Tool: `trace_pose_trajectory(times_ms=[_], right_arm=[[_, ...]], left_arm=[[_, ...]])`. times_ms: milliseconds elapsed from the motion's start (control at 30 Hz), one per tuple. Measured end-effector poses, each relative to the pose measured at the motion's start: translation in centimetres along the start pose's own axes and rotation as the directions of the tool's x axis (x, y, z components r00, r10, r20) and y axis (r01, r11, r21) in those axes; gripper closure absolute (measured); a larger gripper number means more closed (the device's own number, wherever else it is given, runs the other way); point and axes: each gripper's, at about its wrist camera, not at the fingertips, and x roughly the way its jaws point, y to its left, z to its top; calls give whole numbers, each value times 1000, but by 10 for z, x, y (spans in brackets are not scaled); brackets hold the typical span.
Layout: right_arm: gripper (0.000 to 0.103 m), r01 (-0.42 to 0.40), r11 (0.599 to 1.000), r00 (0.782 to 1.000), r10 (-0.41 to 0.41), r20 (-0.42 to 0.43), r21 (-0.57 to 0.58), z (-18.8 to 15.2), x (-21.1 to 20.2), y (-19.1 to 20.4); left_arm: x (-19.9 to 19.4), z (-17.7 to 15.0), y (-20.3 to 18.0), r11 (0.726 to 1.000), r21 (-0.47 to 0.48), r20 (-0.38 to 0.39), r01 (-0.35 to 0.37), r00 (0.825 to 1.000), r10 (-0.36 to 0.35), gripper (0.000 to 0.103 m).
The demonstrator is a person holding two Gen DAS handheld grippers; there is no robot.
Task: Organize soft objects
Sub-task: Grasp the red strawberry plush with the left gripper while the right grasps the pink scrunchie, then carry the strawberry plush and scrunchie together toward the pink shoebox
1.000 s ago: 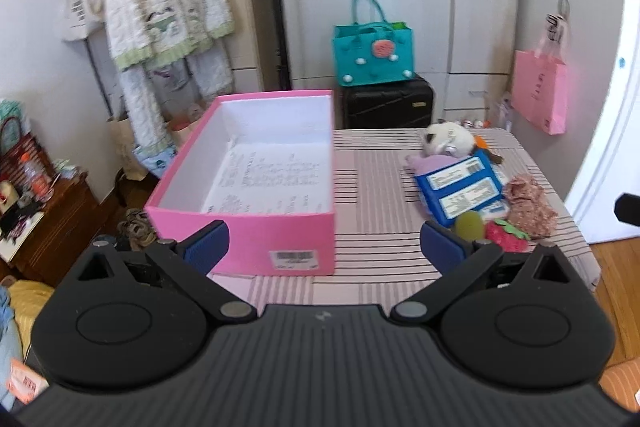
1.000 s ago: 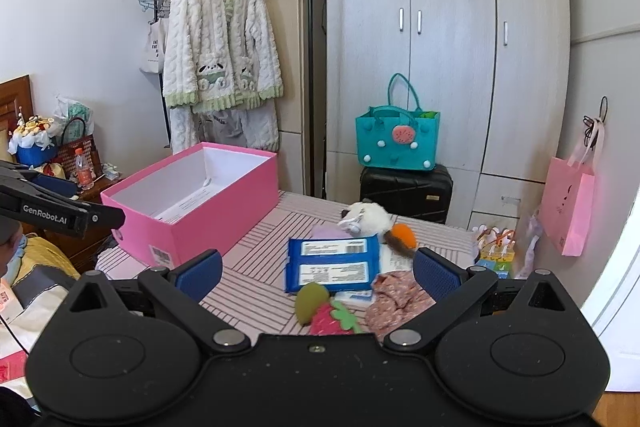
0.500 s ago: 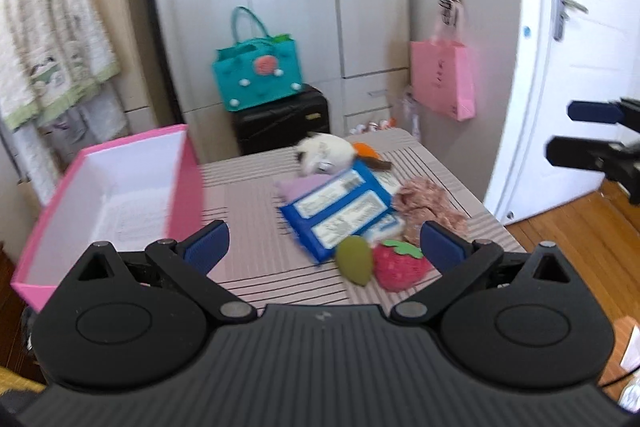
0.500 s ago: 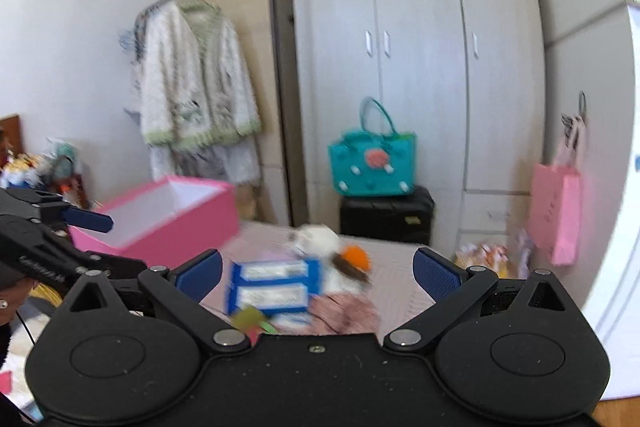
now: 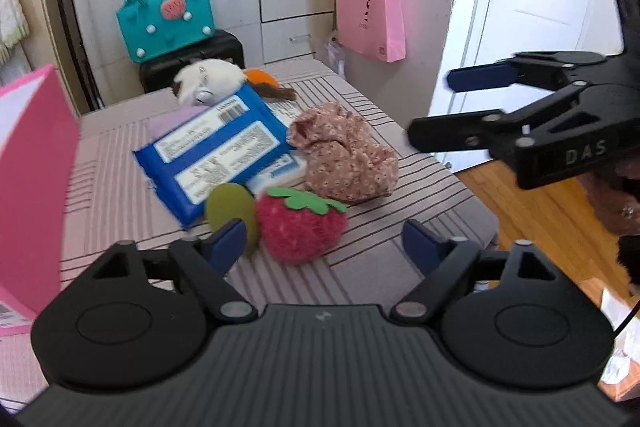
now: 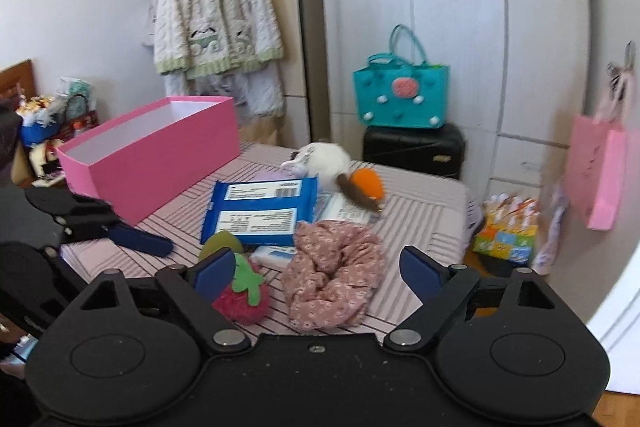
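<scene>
A striped table (image 5: pixel 360 267) holds a red plush strawberry (image 5: pixel 300 227), a green plush piece (image 5: pixel 230 203), a floral cloth pouch (image 5: pixel 344 155), blue tissue packs (image 5: pixel 212 155), a white plush (image 5: pixel 208 79) and an orange plush (image 5: pixel 260 77). My left gripper (image 5: pixel 324 245) is open and empty, just in front of the strawberry. My right gripper (image 6: pixel 316 271) is open and empty, just in front of the pouch (image 6: pixel 332 283) and strawberry (image 6: pixel 242 297). The open pink box (image 6: pixel 152 151) stands at the table's left.
The right gripper (image 5: pixel 468 107) reaches in from the right in the left wrist view. A teal bag (image 6: pixel 400 95) sits on a black case (image 6: pixel 414 151) behind the table. A pink paper bag (image 5: pixel 370 21) hangs on the wall. A robe (image 6: pixel 216 27) hangs at back left.
The left gripper swung right from the pink box to face the pile of soft things and came close to the strawberry. The right gripper moved down closer to the pouch.
</scene>
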Motion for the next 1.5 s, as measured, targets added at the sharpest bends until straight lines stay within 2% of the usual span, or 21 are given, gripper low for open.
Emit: trace_pose_trajectory(times_ms=[67,133,233,533,567,600,633,667,700,733,767,833,967,1133,1300,1500], right_arm=[[12,-33,999,999,34,-18,33,0,10,-5],[14,-52,996,998,55,-41,75,-2,24,-12],[20,-65,990,994,76,-83,124,-6,49,-24],[20,-53,993,987,69,-148,110,-18,93,-28],[22,-48,993,986,64,-154,107,-18,97,-27],[27,-37,993,986,54,-156,108,-19,98,-27],[42,-35,993,986,51,-156,109,-19,99,-28],[53,-40,993,986,57,-155,112,-18,98,-29],[57,-45,992,987,62,-149,119,-18,96,-31],[68,-43,991,988,61,-140,125,-18,93,-33],[75,-39,991,989,57,-134,130,-18,89,-35],[81,-28,990,991,46,-129,141,-19,82,-39],[83,-20,988,991,40,-128,156,-22,72,-44],[83,-24,983,990,48,-130,180,-29,66,-41],[83,-34,985,989,58,-136,171,-30,62,-33],[83,7,983,981,28,-189,184,-29,62,-30]], left_arm=[[9,1,-3,1000,6,-16,-3,1000,3,26],[21,1,-4,1000,-1,-44,-14,999,14,33],[35,1,-3,999,-22,-77,-42,996,40,33],[52,2,-2,996,-42,-108,-75,992,70,33],[54,2,-3,996,-44,-109,-80,991,75,33],[55,3,-4,995,-39,-103,-86,991,82,33],[54,3,-5,995,-36,-95,-90,992,87,33],[54,4,-5,995,-34,-86,-93,992,90,33],[53,4,-6,995,-34,-80,-96,992,93,33],[54,5,-6,995,-36,-78,-98,992,95,33],[54,6,-6,994,-41,-78,-99,992,96,33],[56,8,-5,993,-53,-81,-104,992,100,33],[60,10,-3,991,-62,-84,-117,990,112,39],[62,12,0,987,-75,-88,-145,986,139,52],[62,12,5,984,-109,-98,-141,987,131,55],[62,12,5,984,-112,-100,-140,987,129,55]])
